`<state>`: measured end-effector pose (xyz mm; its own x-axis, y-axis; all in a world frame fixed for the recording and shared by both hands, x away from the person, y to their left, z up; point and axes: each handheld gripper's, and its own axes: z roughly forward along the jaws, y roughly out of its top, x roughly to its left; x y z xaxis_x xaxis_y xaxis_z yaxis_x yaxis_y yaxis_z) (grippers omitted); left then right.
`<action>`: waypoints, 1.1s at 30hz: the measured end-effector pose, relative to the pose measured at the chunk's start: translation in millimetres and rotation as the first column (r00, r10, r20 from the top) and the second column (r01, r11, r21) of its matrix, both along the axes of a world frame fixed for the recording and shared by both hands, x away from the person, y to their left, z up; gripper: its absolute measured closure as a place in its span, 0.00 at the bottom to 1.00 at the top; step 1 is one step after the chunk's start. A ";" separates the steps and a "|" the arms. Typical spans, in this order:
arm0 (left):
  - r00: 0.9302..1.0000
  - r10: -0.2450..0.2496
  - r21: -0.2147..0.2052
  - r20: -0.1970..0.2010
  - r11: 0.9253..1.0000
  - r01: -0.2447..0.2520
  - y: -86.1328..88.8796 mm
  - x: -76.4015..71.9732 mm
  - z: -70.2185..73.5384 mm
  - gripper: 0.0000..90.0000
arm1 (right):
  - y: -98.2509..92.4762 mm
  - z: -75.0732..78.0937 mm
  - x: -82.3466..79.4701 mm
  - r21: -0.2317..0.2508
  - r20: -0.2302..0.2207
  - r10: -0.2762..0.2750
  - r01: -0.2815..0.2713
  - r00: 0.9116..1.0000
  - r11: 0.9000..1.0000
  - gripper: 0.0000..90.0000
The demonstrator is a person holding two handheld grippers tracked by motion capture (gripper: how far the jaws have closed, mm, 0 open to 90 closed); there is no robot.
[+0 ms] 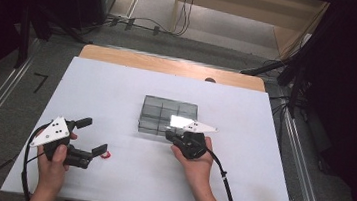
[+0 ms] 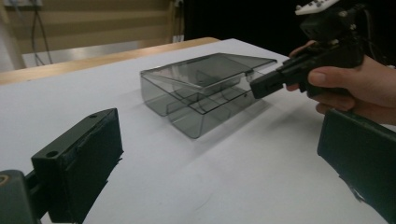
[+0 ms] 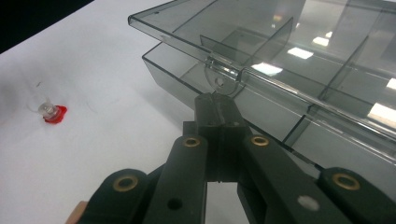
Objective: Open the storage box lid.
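A smoky clear compartment box [image 1: 167, 114] lies in the middle of the white table, its lid raised a little at the front. My right gripper [image 1: 168, 135] is shut, with nothing between its jaws. In the right gripper view its tips [image 3: 216, 100] touch the underside of the lid's latch tab [image 3: 219, 79] on the box [image 3: 289, 56]. The left gripper view shows the box [image 2: 205, 88] with the right gripper [image 2: 261, 86] at its lid edge. My left gripper [image 1: 93, 135] stands open and holds nothing at the table's left, its jaws [image 2: 219, 158] wide apart. A small red-based clear piece [image 1: 105, 154] lies just right of it.
The red piece [image 3: 52, 113] lies on bare white table [image 1: 237, 187] left of the box. A wooden edge [image 1: 170, 65] runs along the far side. Cables and dark stands sit on the floor beyond.
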<state>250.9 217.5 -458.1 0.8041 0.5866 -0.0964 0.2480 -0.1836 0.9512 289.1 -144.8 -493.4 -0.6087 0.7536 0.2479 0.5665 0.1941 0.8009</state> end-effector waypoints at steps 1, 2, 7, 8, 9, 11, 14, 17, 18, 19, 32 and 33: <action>1.000 -0.011 0.006 -0.001 1.000 0.011 -4.7 -0.5 1.7 0.00 | -0.2 0.8 0.0 -0.001 -0.001 0.001 -0.001 1.000 1.000 0.98; 1.000 -0.018 0.004 -0.002 1.000 0.018 -7.8 -0.7 2.2 0.00 | -0.6 1.9 0.1 0.002 0.001 0.002 -0.002 1.000 1.000 0.98; 0.999 -0.046 0.023 -0.024 0.999 0.047 -26.3 1.0 3.6 0.00 | -3.7 6.5 0.7 0.010 0.014 0.006 -0.006 1.000 1.000 0.98; 0.999 -0.048 0.023 -0.026 0.999 0.049 -29.3 1.8 3.9 0.00 | -4.3 7.5 0.7 0.013 0.013 0.006 -0.007 1.000 1.000 0.98; 0.998 -0.048 0.025 -0.028 0.998 0.049 -33.0 2.3 4.8 0.00 | -5.1 8.3 0.9 0.012 0.014 0.006 -0.006 1.000 1.000 0.98; 0.998 -0.054 0.016 -0.030 0.998 0.054 -38.2 3.4 6.4 0.00 | -7.1 9.4 1.7 0.011 0.018 0.009 -0.010 1.000 1.000 0.98; 0.998 -0.064 0.000 -0.027 0.998 0.064 -45.7 5.5 9.0 0.00 | -9.8 10.7 2.7 0.006 0.019 0.009 -0.009 1.000 1.000 0.98; 0.998 -0.057 0.006 -0.028 0.998 0.057 -52.5 9.9 11.4 0.00 | -11.0 12.5 3.4 0.008 0.023 0.011 -0.012 1.000 1.000 0.98; 0.998 -0.052 0.002 -0.030 0.999 0.052 -54.4 11.2 11.9 0.02 | -11.1 13.0 3.6 0.008 0.024 0.013 -0.013 1.000 1.000 0.98; 0.998 -0.049 0.005 -0.030 0.999 0.049 -56.5 13.4 12.5 0.02 | -11.2 13.2 3.9 0.006 0.025 0.015 -0.015 1.000 1.000 0.98; 0.996 0.012 0.067 -0.091 0.998 -0.006 -71.2 42.6 5.2 0.09 | -9.8 20.6 7.7 -0.003 0.037 0.026 -0.025 0.999 1.000 0.98; 0.996 0.017 0.075 -0.093 0.997 -0.010 -72.1 43.9 4.9 0.09 | -9.3 21.1 7.9 -0.003 0.035 0.024 -0.024 0.999 1.000 0.98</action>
